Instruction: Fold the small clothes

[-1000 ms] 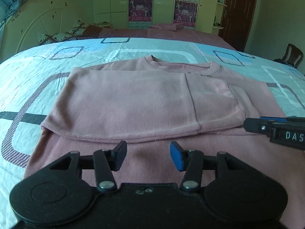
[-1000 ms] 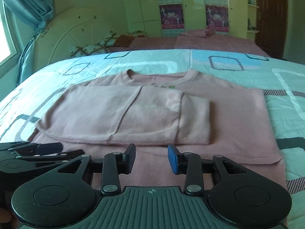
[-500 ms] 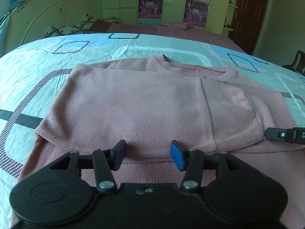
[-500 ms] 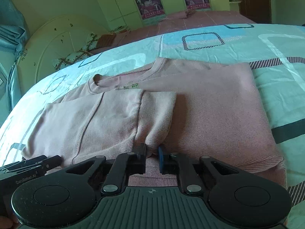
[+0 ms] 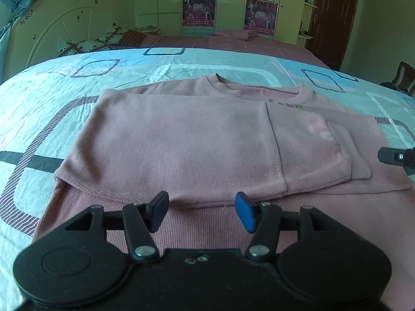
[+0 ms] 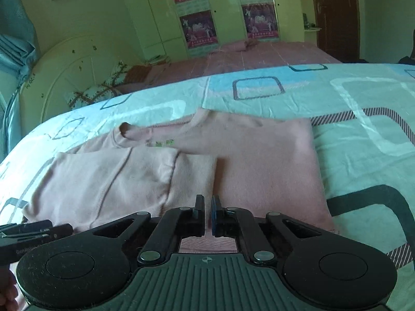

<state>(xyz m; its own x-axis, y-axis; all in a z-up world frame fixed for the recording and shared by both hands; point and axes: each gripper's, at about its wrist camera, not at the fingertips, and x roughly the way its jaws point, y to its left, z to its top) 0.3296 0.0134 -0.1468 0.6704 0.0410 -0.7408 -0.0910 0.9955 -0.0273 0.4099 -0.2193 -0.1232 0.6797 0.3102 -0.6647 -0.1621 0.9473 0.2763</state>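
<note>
A pink sweater (image 5: 197,140) lies flat on the bed, neckline away from me, with a sleeve folded across its body. My left gripper (image 5: 201,211) is open and empty, hovering just above the hem side of the folded sleeve. My right gripper (image 6: 207,213) is shut on the sweater (image 6: 259,165) at its near edge, beside the folded sleeve's cuff (image 6: 192,178). The right gripper's tip shows at the right edge of the left wrist view (image 5: 394,156). The left gripper's fingers (image 6: 33,230) show at the lower left of the right wrist view.
The bed has a light blue sheet (image 5: 46,108) with rectangle patterns. A white headboard (image 5: 57,33) and pillows (image 5: 88,45) are at the far left. A second bed (image 6: 259,57), wardrobes (image 5: 197,2) and a dark door (image 5: 334,15) stand behind.
My right gripper moved forward to the sweater's near edge and closed on the fabric. My left gripper advanced slightly toward the folded sleeve and stayed open.
</note>
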